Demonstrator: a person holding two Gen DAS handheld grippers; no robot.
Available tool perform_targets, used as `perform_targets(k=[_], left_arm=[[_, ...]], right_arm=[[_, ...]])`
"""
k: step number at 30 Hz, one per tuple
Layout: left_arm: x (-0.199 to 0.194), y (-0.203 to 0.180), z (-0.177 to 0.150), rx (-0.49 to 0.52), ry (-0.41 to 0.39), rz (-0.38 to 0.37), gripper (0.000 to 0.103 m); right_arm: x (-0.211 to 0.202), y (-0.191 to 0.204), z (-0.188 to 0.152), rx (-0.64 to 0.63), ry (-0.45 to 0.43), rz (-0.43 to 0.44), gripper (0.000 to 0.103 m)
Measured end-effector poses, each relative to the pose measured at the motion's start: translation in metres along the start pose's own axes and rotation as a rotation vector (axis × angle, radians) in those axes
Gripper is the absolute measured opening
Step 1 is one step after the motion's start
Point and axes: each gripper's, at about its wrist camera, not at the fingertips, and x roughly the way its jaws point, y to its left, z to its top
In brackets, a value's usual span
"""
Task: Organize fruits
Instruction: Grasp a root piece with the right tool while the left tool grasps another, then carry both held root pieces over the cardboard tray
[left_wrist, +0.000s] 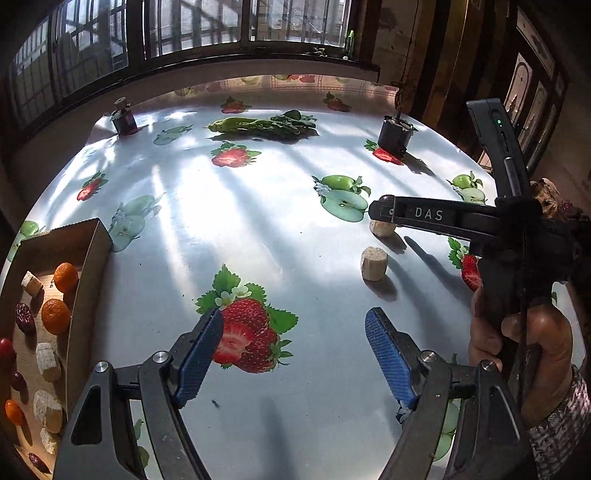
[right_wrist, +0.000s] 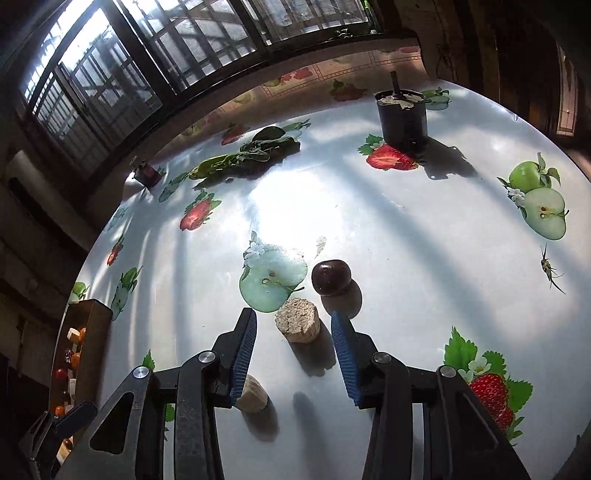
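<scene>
Between the right claw (right_wrist: 293, 356)'s parted blue ribbed pads, a rough beige chunk (right_wrist: 297, 324) stands untouched. Only this view catches the glossy dark plum (right_wrist: 330, 277) beyond. Left claw (left_wrist: 295, 354) gapes empty over the shiny desk (left_wrist: 295, 229).

leafy greens (left_wrist: 266, 125) | black pot (right_wrist: 402, 118) | small jar (left_wrist: 125, 119) | insect (right_wrist: 550, 267)

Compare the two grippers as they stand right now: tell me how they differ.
The right gripper brackets a pale cut chunk, pads not touching it; the left gripper has only printed tablecloth between its pads. The right gripper's jaws stand narrower than the left gripper's. Both are open, empty, blue-padded, and angled down at the table.
</scene>
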Motion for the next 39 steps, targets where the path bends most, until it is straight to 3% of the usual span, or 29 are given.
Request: perform_targets(k=[3, 5, 10, 15, 16, 17, 18, 19, 20, 25, 31, 36, 39], left_arm=[[0.012, -0.004, 0.007, -0.006, 0.017, -0.019, 0.077], [0.019, -0.01, 0.012, -0.001, 0.021, -0.033, 0.075], [0.039, -0.031, 0.025, 0.042, 0.017, -0.082, 0.074], [0.064, -0.054, 0.032, 0.092, 0.038, -0.078, 0.072], [0.068, -0.057, 0.032, 0.101, 0.041, -0.075, 0.063], [0.073, -0.059, 0.032, 0.109, 0.053, -0.071, 0.043], [0.078, -0.06, 0.031, 0.111, 0.071, -0.066, 0.031], [0.076, -0.061, 0.03, 0.116, 0.051, -0.039, 0.024], [0.075, -0.06, 0.03, 0.116, 0.057, -0.038, 0.024], [0.055, -0.046, 0.025, 0.076, 0.048, -0.036, 0.024], [0.005, -0.014, 0.012, 0.0, 0.001, -0.063, 0.024], [-0.039, 0.04, -0.008, -0.137, -0.038, -0.082, 0.024], [-0.067, 0.085, -0.025, -0.222, -0.081, -0.015, 0.024]], right_arm=[[0.011, 0.005, -0.001, -0.033, 0.012, -0.03, 0.045], [0.014, 0.005, -0.002, -0.049, 0.007, -0.044, 0.029], [-0.001, -0.013, -0.005, -0.008, 0.01, -0.089, 0.029], [-0.026, -0.035, -0.019, 0.047, 0.008, -0.093, 0.029], [-0.03, -0.037, -0.021, 0.049, 0.005, -0.092, 0.029], [-0.032, -0.039, -0.024, 0.053, 0.003, -0.091, 0.029], [-0.034, -0.04, -0.027, 0.054, 0.003, -0.089, 0.029], [-0.033, -0.04, -0.029, 0.05, 0.005, -0.088, 0.029], [-0.032, -0.041, -0.031, 0.045, 0.011, -0.09, 0.029], [-0.029, -0.035, -0.035, 0.006, -0.008, -0.113, 0.03], [-0.043, -0.022, -0.043, -0.011, -0.039, -0.095, 0.029], [-0.066, 0.012, -0.051, -0.07, -0.062, -0.058, 0.03], [-0.076, 0.047, -0.058, -0.123, -0.064, -0.008, 0.03]])
